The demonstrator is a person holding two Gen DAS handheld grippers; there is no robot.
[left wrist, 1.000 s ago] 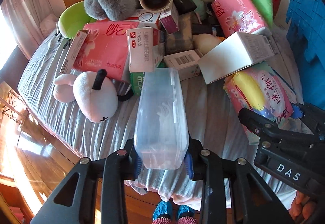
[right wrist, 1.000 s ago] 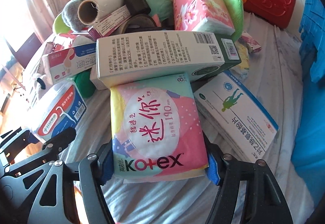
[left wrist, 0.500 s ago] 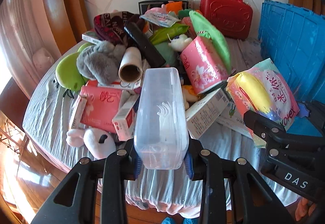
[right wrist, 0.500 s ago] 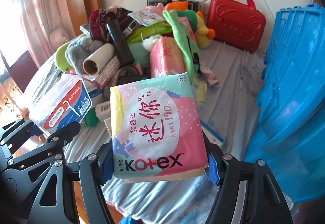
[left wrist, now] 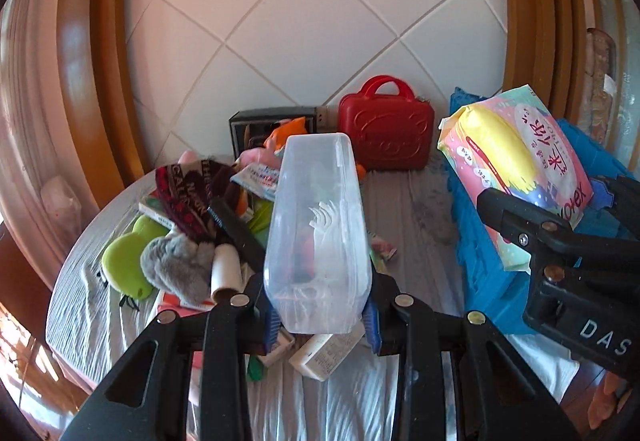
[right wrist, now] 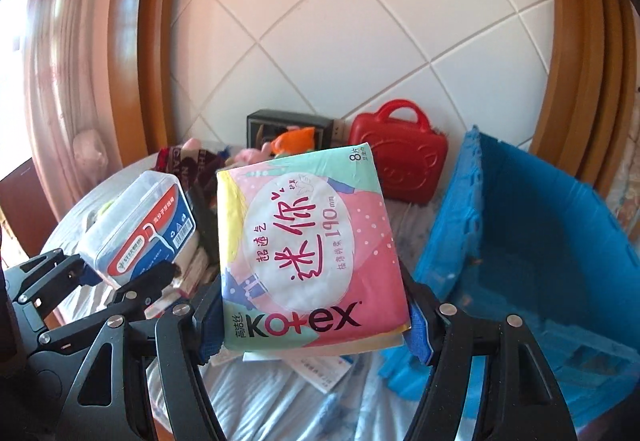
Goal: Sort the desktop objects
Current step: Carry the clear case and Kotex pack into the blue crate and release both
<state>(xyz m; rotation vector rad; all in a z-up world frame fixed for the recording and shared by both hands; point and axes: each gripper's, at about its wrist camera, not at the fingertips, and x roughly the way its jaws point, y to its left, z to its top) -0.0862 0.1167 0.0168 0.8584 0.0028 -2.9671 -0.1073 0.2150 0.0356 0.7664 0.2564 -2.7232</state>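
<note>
My left gripper [left wrist: 320, 315] is shut on a clear plastic box of floss picks [left wrist: 318, 233], held high above the table; the same box [right wrist: 138, 227] shows its red-and-blue label in the right wrist view, where the left gripper [right wrist: 128, 277] sits at the lower left. My right gripper [right wrist: 312, 333] is shut on a pink Kotex pad pack [right wrist: 310, 253], raised beside the blue crate [right wrist: 540, 261]. In the left wrist view that pack [left wrist: 516, 169] appears at the right, in front of the crate [left wrist: 480, 273].
A heap of soft toys, boxes and pouches [left wrist: 192, 241] covers the left of the grey-clothed table [left wrist: 404, 225]. A red case [left wrist: 386, 137] and a dark box [left wrist: 256, 123] stand against the tiled wall. A white carton [left wrist: 326, 355] lies under my left gripper.
Both grippers have risen well above the table with their loads and tilted up, so the wall now fills the upper view. The heap has dropped lower in view. Neither grip has changed.
</note>
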